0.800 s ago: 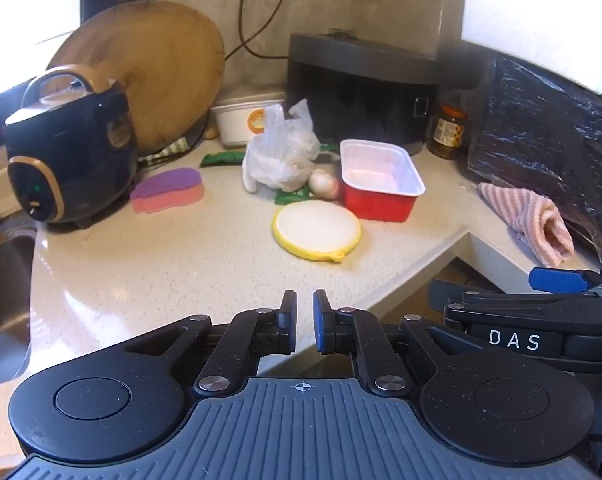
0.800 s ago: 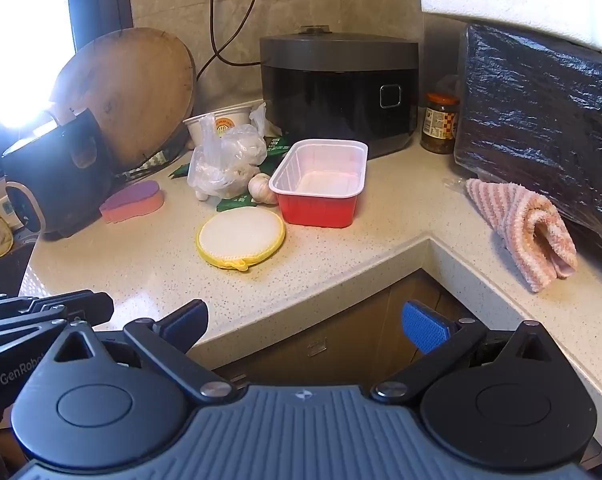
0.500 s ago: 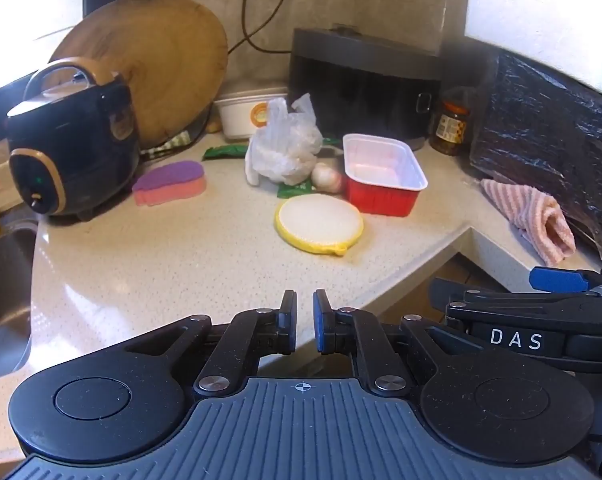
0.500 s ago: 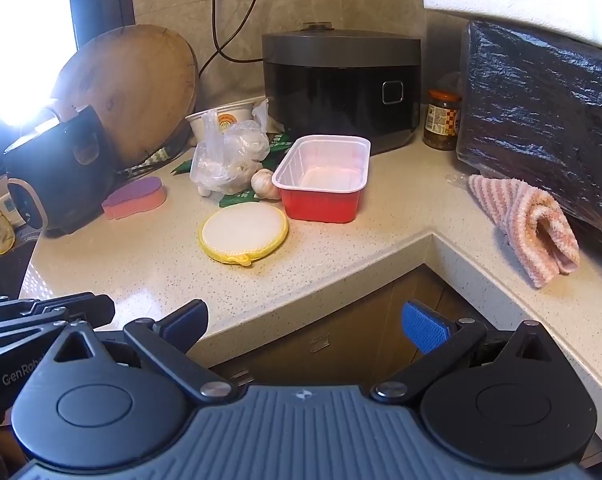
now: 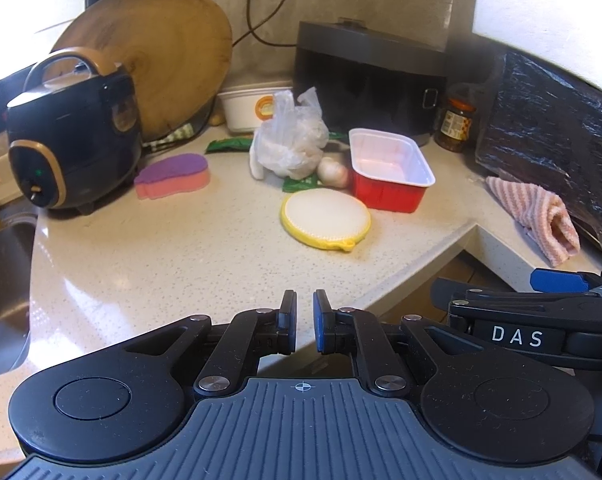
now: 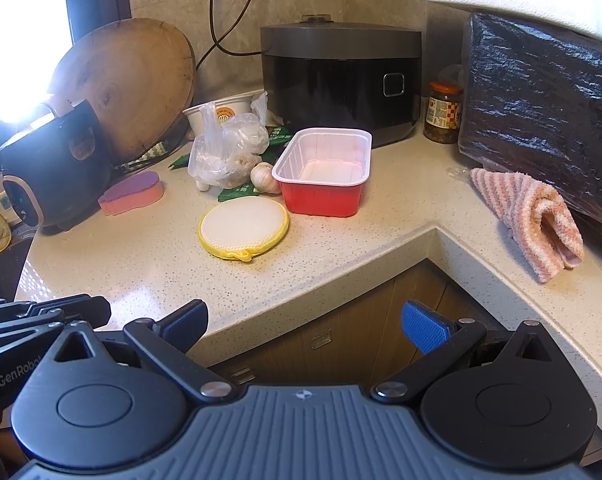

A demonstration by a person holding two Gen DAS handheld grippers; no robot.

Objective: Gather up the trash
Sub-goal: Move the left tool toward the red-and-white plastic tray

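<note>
On the speckled counter (image 5: 173, 248) lie a crumpled clear plastic bag (image 5: 287, 140) (image 6: 227, 148), an empty red tray with a white inside (image 5: 389, 174) (image 6: 323, 170), green wrappers (image 5: 227, 145) (image 6: 237, 193) and a white paper cup (image 5: 247, 109) (image 6: 217, 114). A garlic bulb (image 5: 333, 172) (image 6: 265, 178) rests between bag and tray. My left gripper (image 5: 304, 318) is shut with nothing in it, above the counter's near edge. My right gripper (image 6: 305, 324) is open and empty, in front of the counter's inner corner. Each gripper shows at the edge of the other's view.
A yellow-rimmed round pad (image 5: 325, 218) (image 6: 243, 228) and a purple-pink sponge (image 5: 173, 176) lie on the counter. A dark rice cooker (image 5: 71, 132), a wooden board (image 5: 173, 56), a black appliance (image 6: 341, 80), a jar (image 6: 443, 114), a striped cloth (image 6: 533, 216) and a foil-wrapped block (image 6: 541, 112) stand around. A sink (image 5: 1, 288) is left.
Both grippers have drifted slightly closer to the counter, so the objects sit a little higher and nearer in the views. Jaw states are unchanged.
</note>
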